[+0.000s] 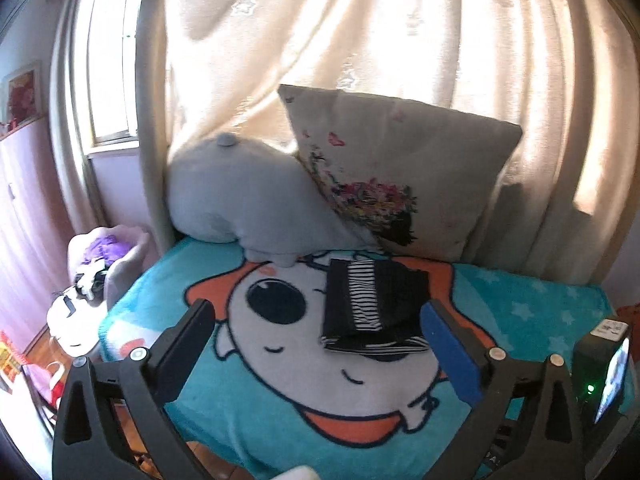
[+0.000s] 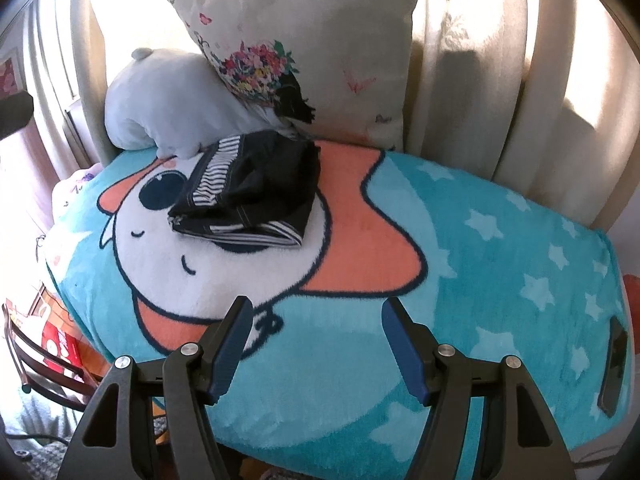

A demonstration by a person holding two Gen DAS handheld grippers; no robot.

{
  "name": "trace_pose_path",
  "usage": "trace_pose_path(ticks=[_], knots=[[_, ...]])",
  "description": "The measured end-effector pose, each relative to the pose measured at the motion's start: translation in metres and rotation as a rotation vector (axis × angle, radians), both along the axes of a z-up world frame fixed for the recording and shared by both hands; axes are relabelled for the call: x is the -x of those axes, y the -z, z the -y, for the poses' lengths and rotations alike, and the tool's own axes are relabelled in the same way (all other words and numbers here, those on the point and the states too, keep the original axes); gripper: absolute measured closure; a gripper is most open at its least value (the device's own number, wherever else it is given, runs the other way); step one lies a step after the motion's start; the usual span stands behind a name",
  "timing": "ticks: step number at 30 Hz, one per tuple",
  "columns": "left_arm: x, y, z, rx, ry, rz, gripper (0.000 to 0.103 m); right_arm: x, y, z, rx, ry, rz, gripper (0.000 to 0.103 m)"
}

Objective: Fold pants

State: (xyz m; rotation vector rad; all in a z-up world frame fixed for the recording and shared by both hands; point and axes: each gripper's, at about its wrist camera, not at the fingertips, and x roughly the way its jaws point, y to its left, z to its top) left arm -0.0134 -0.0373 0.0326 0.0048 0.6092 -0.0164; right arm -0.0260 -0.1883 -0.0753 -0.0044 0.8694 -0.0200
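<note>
The pants (image 2: pixel 248 196) lie folded in a compact stack on the cartoon blanket (image 2: pixel 460 264), just before the grey plush (image 2: pixel 160 104) and pillow (image 2: pixel 320 40). The fold appears complete; only squaring remains. Left gripper (image 1: pixel 320 344) and right gripper (image 2: pixel 316 344) are spread, empty, over clear blanket.

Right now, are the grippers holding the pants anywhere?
No. Both are open and empty; the folded pants lie free on the blanket.
</note>
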Motion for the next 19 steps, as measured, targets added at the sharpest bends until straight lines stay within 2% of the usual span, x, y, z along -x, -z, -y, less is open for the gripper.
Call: trace_pose_path(ticks=[4,9,12,19], knots=[[-0.005,0.006,0.001,-0.028,0.010,-0.035,0.001,-0.003,0.000,-0.003,-0.001,-0.009,0.004,0.031],[-0.017,0.031,0.011,-0.074,0.041,-0.145,0.001,-0.011,0.006,-0.007,-0.003,-0.017,-0.018,0.031],[-0.023,0.041,0.010,-0.064,0.057,-0.183,0.001,-0.016,0.011,-0.009,0.002,-0.022,-0.036,0.031],[-0.047,0.057,-0.003,-0.024,0.030,-0.263,0.001,-0.033,0.019,-0.010,0.015,-0.005,-0.069,0.031]])
